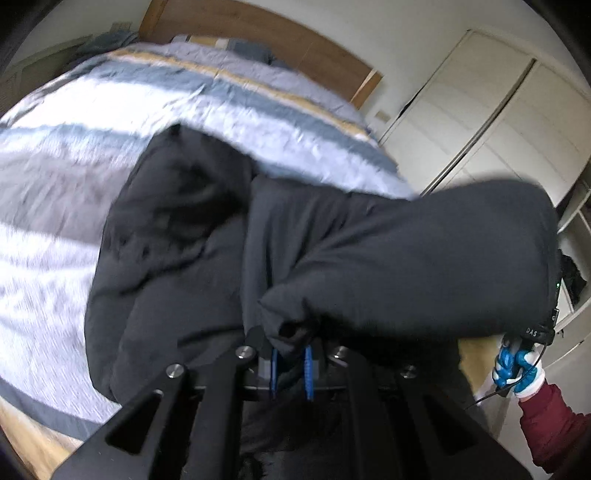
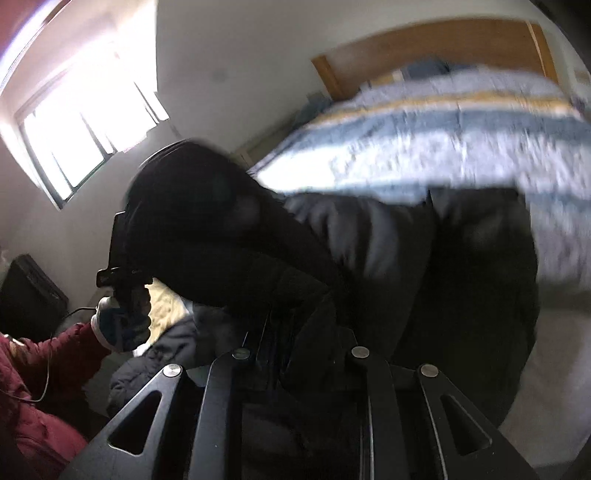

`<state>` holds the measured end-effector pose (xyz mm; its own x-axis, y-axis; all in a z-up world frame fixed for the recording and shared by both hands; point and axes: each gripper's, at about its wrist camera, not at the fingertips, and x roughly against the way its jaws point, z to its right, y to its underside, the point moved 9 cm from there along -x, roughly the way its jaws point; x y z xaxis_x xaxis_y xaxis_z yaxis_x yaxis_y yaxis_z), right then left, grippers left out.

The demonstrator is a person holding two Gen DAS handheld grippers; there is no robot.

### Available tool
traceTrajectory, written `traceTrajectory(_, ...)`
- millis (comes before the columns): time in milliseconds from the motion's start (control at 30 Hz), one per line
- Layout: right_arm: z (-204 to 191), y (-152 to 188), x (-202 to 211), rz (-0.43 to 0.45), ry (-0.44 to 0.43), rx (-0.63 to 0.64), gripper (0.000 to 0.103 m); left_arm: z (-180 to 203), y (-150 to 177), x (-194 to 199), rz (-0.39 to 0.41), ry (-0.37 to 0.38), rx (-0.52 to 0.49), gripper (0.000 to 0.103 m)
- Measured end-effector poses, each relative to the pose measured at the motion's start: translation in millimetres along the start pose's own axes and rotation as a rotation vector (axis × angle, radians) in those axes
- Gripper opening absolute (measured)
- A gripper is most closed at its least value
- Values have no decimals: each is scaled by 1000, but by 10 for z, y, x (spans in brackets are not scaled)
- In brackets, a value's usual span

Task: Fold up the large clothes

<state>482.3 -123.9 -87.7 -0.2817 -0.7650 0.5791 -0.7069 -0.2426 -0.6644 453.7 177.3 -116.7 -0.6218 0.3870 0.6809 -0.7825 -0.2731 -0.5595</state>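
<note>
A large black garment (image 1: 207, 240) lies partly on the striped bed cover (image 1: 74, 155) and is lifted at the near edge. My left gripper (image 1: 291, 354) is shut on a bunched edge of it between the blue pads (image 1: 308, 369). Part of the garment is draped over the right gripper, whose handle (image 1: 535, 332) shows at the far right in a gloved hand. In the right wrist view the garment (image 2: 424, 258) covers my right gripper (image 2: 299, 350); its fingertips are buried in dark cloth. The left gripper's body (image 2: 122, 258) shows there under the cloth.
The bed has a wooden headboard (image 1: 258, 33) and pillows at the far end. White wardrobe doors (image 1: 491, 122) stand to the right. A bright window (image 2: 74, 122) is on the left wall. Another dark quilted garment (image 2: 166, 347) lies low near the person's red sleeve (image 2: 48, 362).
</note>
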Motion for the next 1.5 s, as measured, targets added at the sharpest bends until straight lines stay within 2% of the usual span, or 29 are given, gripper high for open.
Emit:
traceTrajectory(167,267,336,-323,-69,17,-55,21,-106,110,-305,-21,-66,-17,8)
traceTrajectory(333,334,311,-344,-63,58,-48,24,-120,135,-426,-28,-96,-17,9)
traceTrajectory(433,255,322,-309,-73,87,-23,32,-86,141,-363,-22,-114,-27,11)
traceTrajectory(600,124,307,-270,-82,97,-4,55,-5,156,-278,-21,-132,-29,15)
traceTrajectory(733,32,313,-209,-82,122,6,57,26,119,-232,-21,-145,-28,19)
traceTrajectory(1033,-58,416,-74,-86,175,27,71,7,258,3,-36,-194,-2,34)
traceTrajectory(1400,-130,570,80,-92,222,24,76,15,450,376,-35,-193,19,34)
traceTrajectory(1500,-136,578,193,-99,223,23,76,14,441,572,-31,-183,20,38)
